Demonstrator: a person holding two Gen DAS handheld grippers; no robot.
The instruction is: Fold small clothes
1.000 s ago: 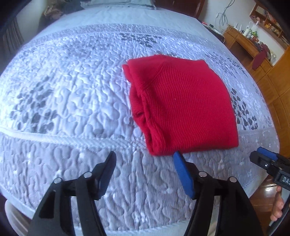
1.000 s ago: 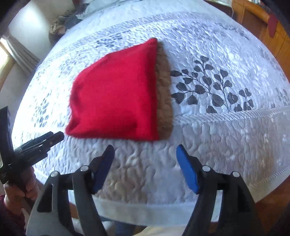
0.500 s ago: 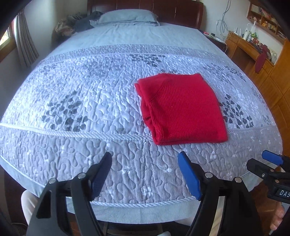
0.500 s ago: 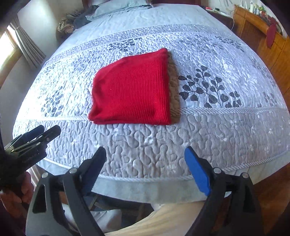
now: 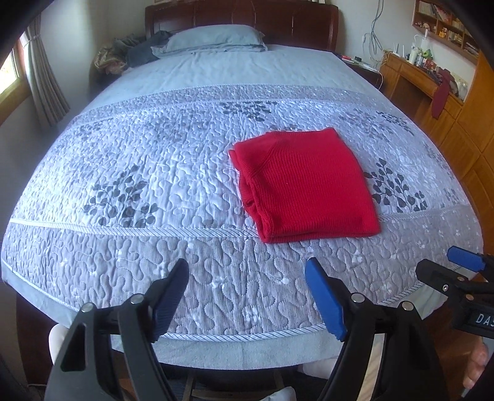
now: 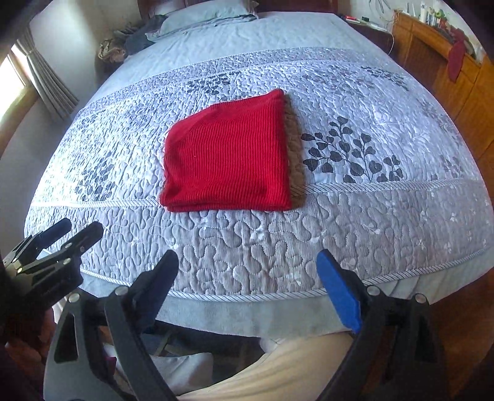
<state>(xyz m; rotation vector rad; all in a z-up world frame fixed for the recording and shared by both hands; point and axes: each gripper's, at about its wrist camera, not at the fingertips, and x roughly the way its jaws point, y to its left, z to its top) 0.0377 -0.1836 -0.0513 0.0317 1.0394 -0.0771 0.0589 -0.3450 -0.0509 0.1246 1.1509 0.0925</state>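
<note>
Quilted bed (image 5: pixel 191 197), folded red sweater (image 5: pixel 305 185), pillow (image 5: pixel 216 38)

A folded red knitted garment (image 5: pixel 305 185) lies flat on the grey-and-white quilted bedspread with dark leaf prints (image 5: pixel 139 172), right of centre, its layered edges facing left. The left tool (image 5: pixel 247 296) hangs over the bed's near edge, jaws wide apart with nothing between them, well clear of the garment. The right tool (image 5: pixel 457 271) pokes in at the right edge; its state is hard to read. A pale blue pillow (image 5: pixel 216 38) rests against the dark wooden headboard (image 5: pixel 240 15).
</note>
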